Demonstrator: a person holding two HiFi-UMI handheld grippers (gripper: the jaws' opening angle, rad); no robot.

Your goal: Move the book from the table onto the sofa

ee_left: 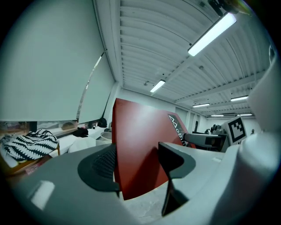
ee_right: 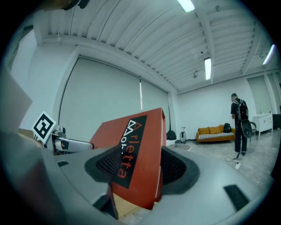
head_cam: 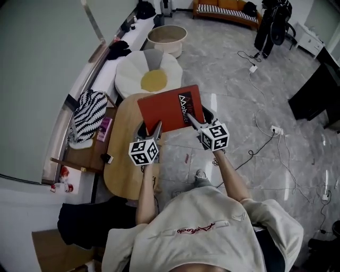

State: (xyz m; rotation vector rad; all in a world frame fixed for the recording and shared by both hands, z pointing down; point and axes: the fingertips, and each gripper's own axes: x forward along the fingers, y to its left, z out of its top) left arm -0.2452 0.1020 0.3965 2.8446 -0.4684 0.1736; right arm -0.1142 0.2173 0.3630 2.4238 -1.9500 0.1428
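Observation:
A red book (head_cam: 170, 109) with a black title strip is held up, tilted, over the far end of the round wooden table (head_cam: 125, 170). My left gripper (head_cam: 158, 126) is shut on its near left corner, and the red cover (ee_left: 140, 149) fills the space between the jaws (ee_left: 138, 169). On the book's right side my right gripper (head_cam: 192, 121) is shut across the spine (ee_right: 136, 154), pads on both faces (ee_right: 136, 169). An orange sofa (head_cam: 226, 10) stands at the far wall and shows small in the right gripper view (ee_right: 215, 133).
A white daisy-shaped cushion (head_cam: 151, 74) lies on the floor just beyond the table, with a round beige tub (head_cam: 166, 37) behind it. A striped cloth (head_cam: 89, 114) sits on the left ledge. Cables (head_cam: 260, 127) trail over the grey floor, where a person in black (ee_right: 238, 127) stands near the sofa.

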